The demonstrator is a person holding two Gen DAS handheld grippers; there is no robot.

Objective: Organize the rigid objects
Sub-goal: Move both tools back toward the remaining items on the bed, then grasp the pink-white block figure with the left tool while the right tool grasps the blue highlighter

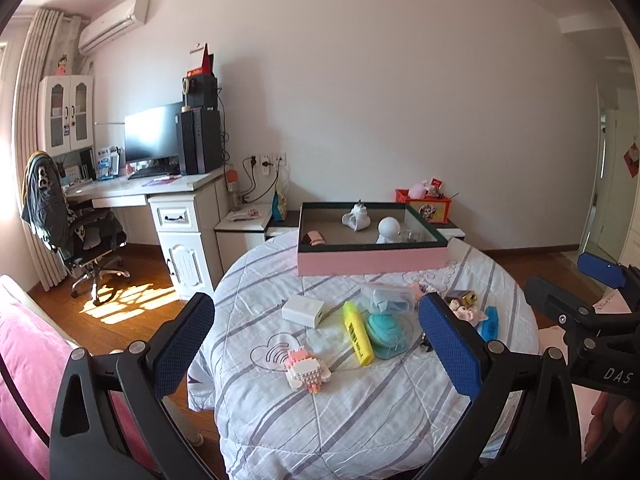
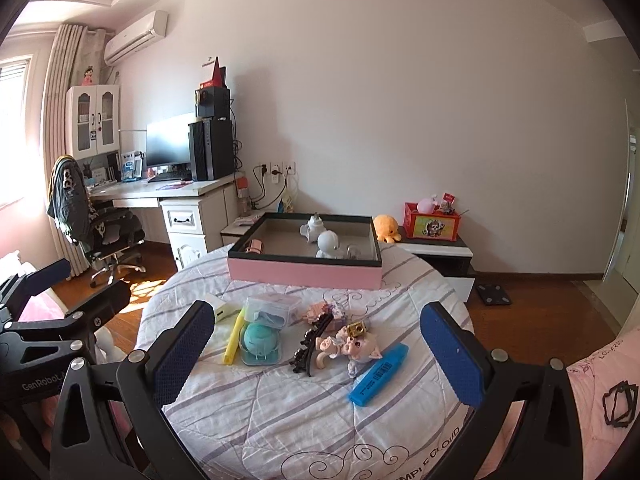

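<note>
Two grippers, both spread wide and empty.
Left gripper [image 1: 316,340], right gripper [image 2: 316,344]: yellow highlighter [image 1: 357,333] looks light, stiff, slick; pinch mid-barrel for pink box [image 1: 372,260].

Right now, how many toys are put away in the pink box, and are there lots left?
About four things sit in the pink box: two white figures, a small pink item and something clear. Nothing is in hand; the left gripper and right gripper are both open. Left on the quilt: the yellow highlighter, blue highlighter, pig toy, white charger and more.
</note>
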